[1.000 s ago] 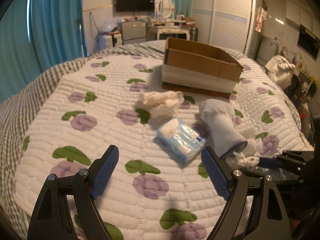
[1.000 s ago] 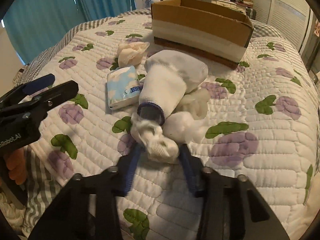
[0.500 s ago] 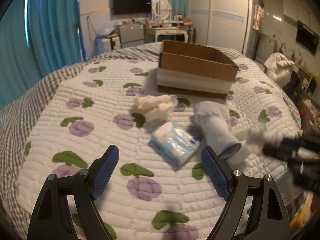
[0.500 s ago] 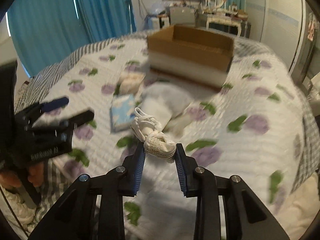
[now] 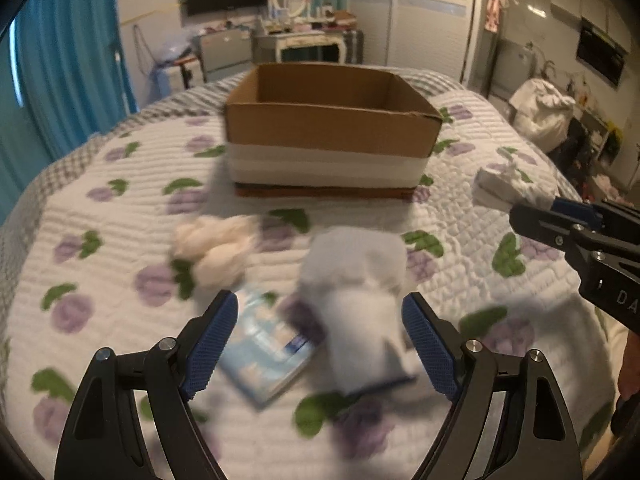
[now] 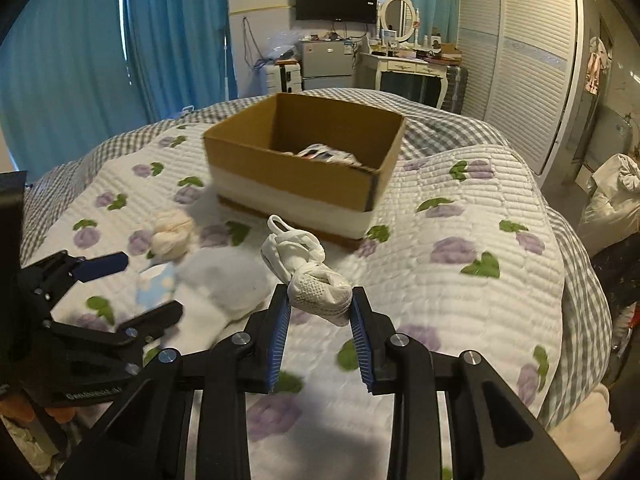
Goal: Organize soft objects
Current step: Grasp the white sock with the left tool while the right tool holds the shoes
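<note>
My right gripper (image 6: 320,304) is shut on a white knotted mesh bundle (image 6: 320,292), held in the air above the quilt in front of the cardboard box (image 6: 296,172). The left wrist view shows the same bundle (image 5: 504,188) at the right edge. A patterned item (image 6: 328,154) lies inside the box. My left gripper (image 5: 320,320) is open and hovers over a white sock with a dark cuff (image 5: 356,300) and a blue tissue pack (image 5: 268,356). A cream cloth bundle (image 5: 216,248) lies to the left of them, in front of the box (image 5: 332,128).
The bed carries a white quilt (image 6: 460,280) with purple flowers over a grey check blanket (image 6: 576,280). A white bag (image 5: 544,108) stands off the bed at the right. Blue curtains, a dresser and a wardrobe line the far walls.
My right gripper has lifted the knotted bundle off the quilt and carried it toward the box. My left gripper has moved forward over the sock and the tissue pack, still open.
</note>
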